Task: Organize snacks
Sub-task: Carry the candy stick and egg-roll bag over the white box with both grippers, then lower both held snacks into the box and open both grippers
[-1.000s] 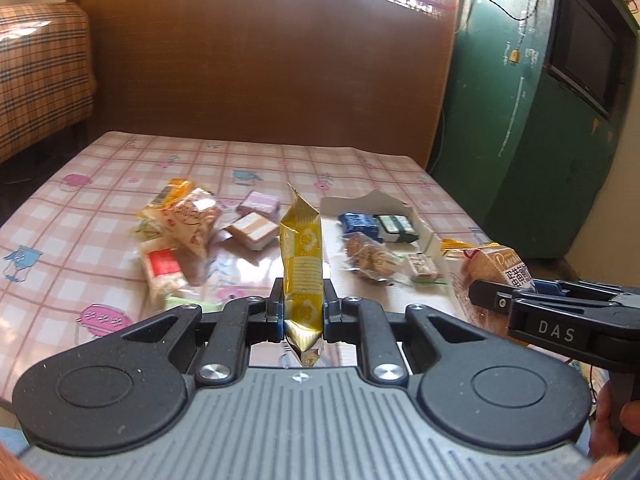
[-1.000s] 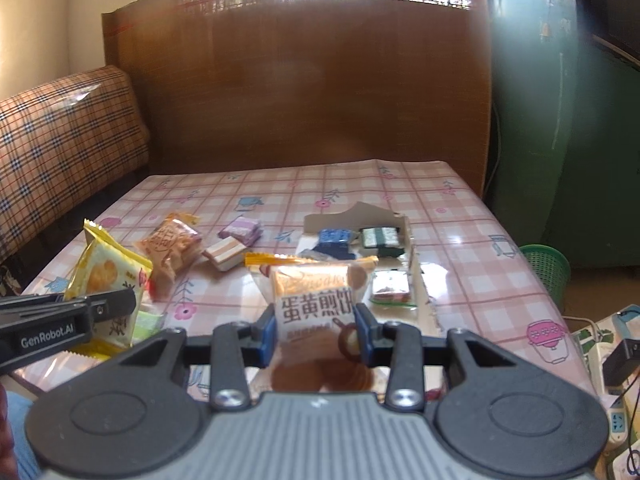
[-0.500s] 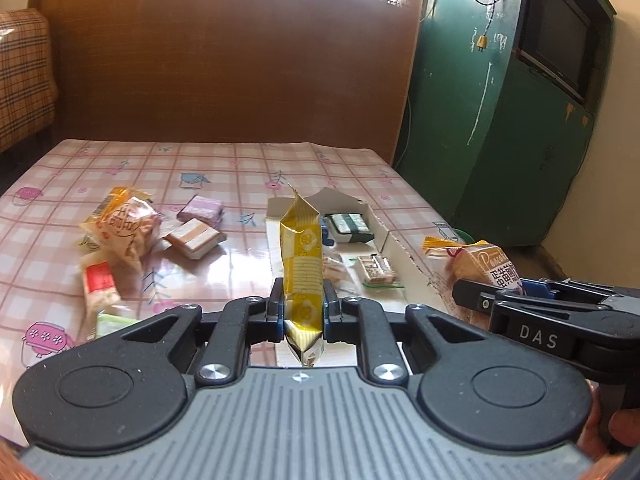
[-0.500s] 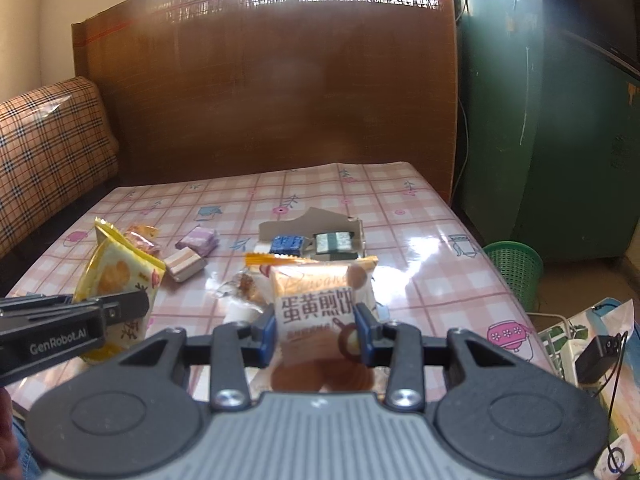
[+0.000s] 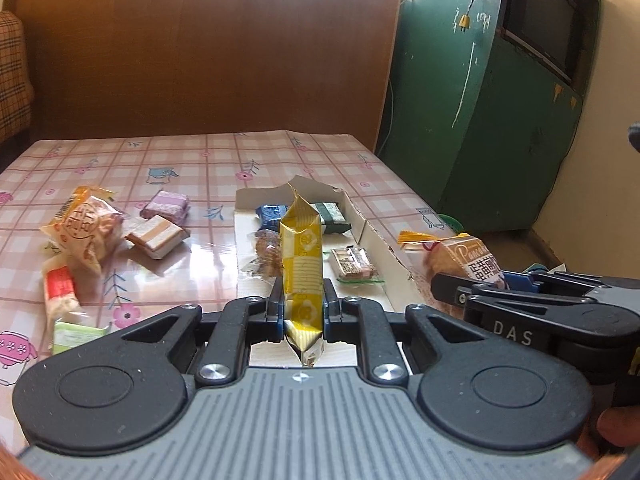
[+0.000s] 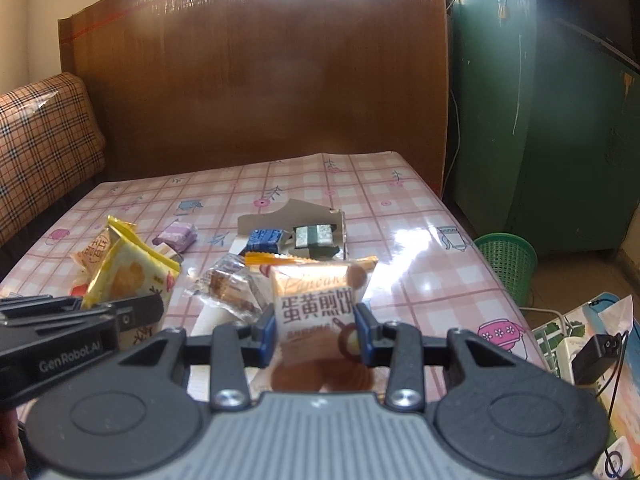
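Pink checked bench [image 5: 208, 156] has snacks and a cardboard box [image 5: 376, 240]. Left tool [image 5: 303, 308] squeezes a yellow packet [image 5: 301, 264] upright; right tool [image 6: 316, 328] squeezes a pancake packet [image 6: 316, 304], both above the box.

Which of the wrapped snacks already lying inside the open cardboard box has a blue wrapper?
The small blue-wrapped snack at the far end of the shallow cardboard box, beside the dark green packet; the two nearer ones are clear-wrapped.

pancake packet [image 6: 316, 312] bottom blurred, green basket [image 6: 506, 264] partly behind table [image 6: 420, 280]
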